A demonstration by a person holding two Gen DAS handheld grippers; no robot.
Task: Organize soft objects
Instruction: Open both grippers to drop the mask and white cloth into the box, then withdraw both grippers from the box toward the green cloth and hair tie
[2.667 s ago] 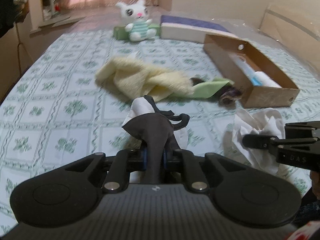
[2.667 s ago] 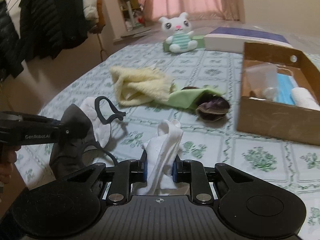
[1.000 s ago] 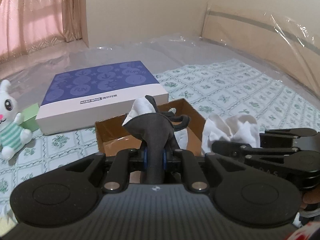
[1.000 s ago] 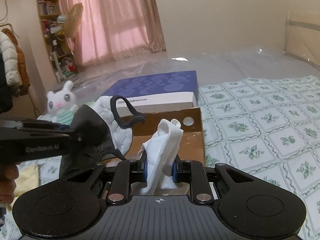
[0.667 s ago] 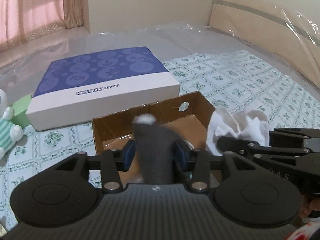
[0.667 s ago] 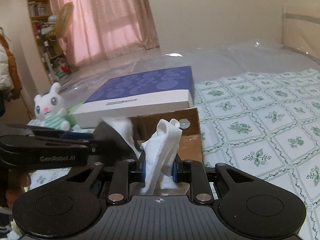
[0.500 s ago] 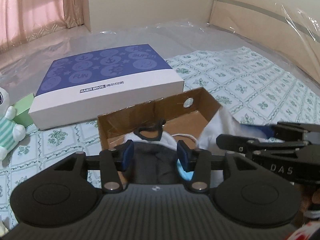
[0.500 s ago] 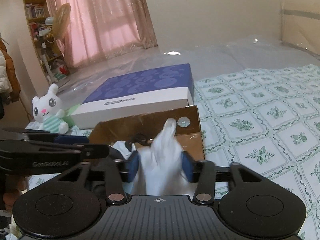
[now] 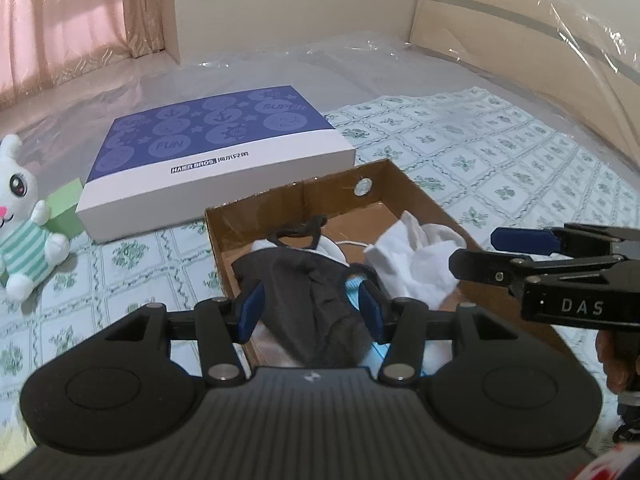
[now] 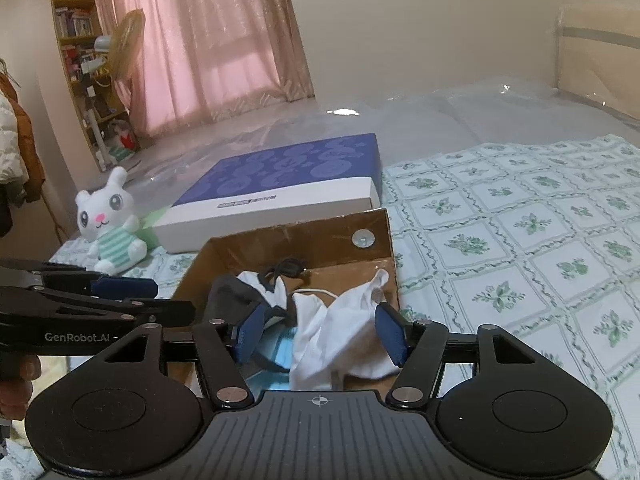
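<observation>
A brown cardboard box (image 9: 420,196) (image 10: 280,240) lies on the bed. A dark grey face mask (image 9: 308,280) (image 10: 232,292) with black ear loops lies inside it on the left. A white cloth (image 9: 416,256) (image 10: 340,320) lies inside it on the right. My left gripper (image 9: 311,312) is open, its jaws either side of the mask and not pinching it. My right gripper (image 10: 320,334) is open over the white cloth. Each gripper also shows side-on in the other's view, the right (image 9: 484,250) and the left (image 10: 160,298).
A blue and white flat box (image 9: 216,156) (image 10: 280,188) lies behind the cardboard box. A white plush rabbit (image 9: 20,216) (image 10: 108,224) sits at the left by a green block (image 9: 66,208). A blue item (image 10: 280,344) lies in the box. Patterned bedspread (image 10: 520,240) extends right.
Both grippers carried their cloths from the near bed to above the box, then opened. The grey mask and the white cloth dropped into the box.
</observation>
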